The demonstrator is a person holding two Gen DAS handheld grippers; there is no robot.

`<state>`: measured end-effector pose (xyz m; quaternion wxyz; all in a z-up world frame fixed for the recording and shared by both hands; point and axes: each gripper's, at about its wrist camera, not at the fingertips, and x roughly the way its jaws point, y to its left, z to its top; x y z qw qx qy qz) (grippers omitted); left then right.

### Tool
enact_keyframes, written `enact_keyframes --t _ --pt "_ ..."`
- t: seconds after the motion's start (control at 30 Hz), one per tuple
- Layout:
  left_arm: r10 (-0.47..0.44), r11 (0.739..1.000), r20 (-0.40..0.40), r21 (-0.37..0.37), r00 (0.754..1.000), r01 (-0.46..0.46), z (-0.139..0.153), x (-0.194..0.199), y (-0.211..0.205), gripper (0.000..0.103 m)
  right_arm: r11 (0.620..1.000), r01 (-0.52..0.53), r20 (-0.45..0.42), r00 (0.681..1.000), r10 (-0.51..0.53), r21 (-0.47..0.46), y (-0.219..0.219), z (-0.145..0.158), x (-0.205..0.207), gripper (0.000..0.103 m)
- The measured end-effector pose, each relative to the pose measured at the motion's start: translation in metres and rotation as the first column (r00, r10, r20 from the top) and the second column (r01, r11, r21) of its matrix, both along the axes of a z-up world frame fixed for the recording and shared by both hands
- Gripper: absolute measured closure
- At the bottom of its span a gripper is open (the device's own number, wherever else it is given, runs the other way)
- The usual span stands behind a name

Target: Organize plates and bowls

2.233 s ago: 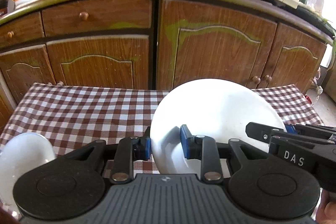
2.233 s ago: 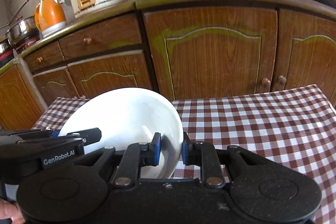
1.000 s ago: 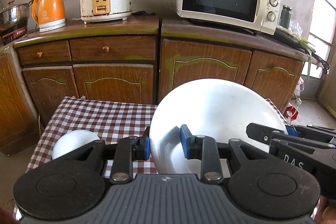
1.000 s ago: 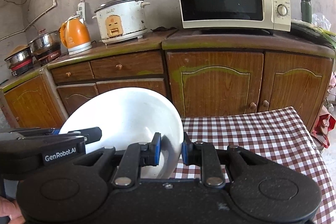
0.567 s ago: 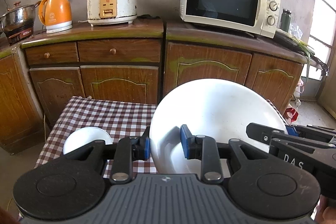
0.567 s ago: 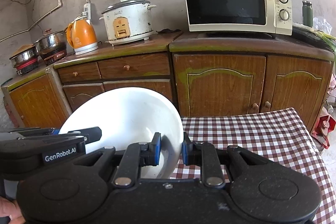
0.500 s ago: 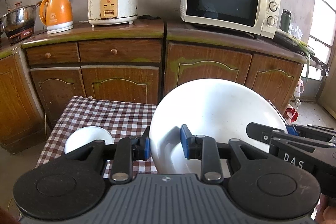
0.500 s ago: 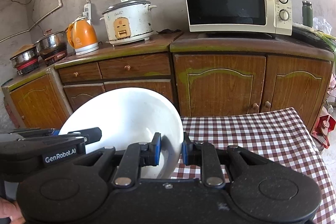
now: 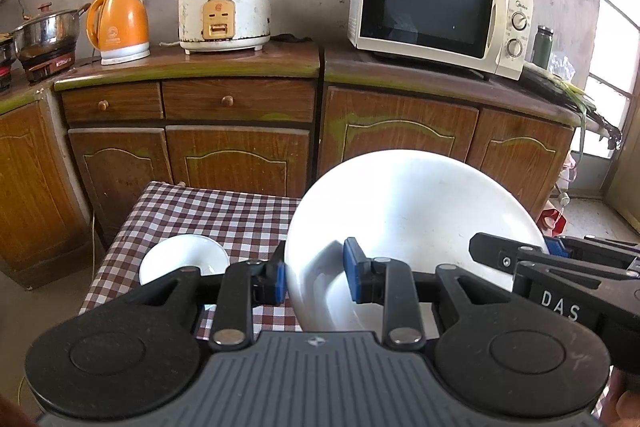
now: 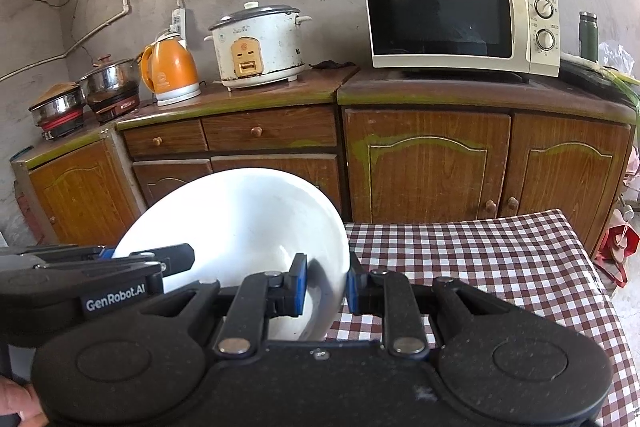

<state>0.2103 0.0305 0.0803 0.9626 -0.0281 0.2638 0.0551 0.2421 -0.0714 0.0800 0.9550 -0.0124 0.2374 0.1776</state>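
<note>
left hand-held gripper (image 9: 314, 281) clamps white plate (image 9: 412, 219) rim | right hand-held gripper (image 10: 326, 287) clamps opposite rim | plate above checkered table (image 10: 480, 251)

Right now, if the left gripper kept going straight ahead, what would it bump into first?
Probably the brown cupboard doors behind the table. The left gripper already holds the big white plate, which would likely touch first. Depth is hard to judge.

The large white plate (image 9: 412, 211) is hiding the right part of the checkered table (image 9: 208, 211) behind it. The left gripper body is covering the near edge of the small bowl (image 9: 182, 257) beside that plate.
</note>
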Motion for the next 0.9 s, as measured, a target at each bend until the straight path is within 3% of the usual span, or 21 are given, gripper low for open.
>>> enact_keyframes --t 0.9 --pt "0.015 1.000 0.021 -0.008 1.000 -0.015 0.009 -0.050 0.015 0.074 0.999 -0.033 0.020 0.999 0.033 -0.005 0.014 0.012 -0.056 0.078"
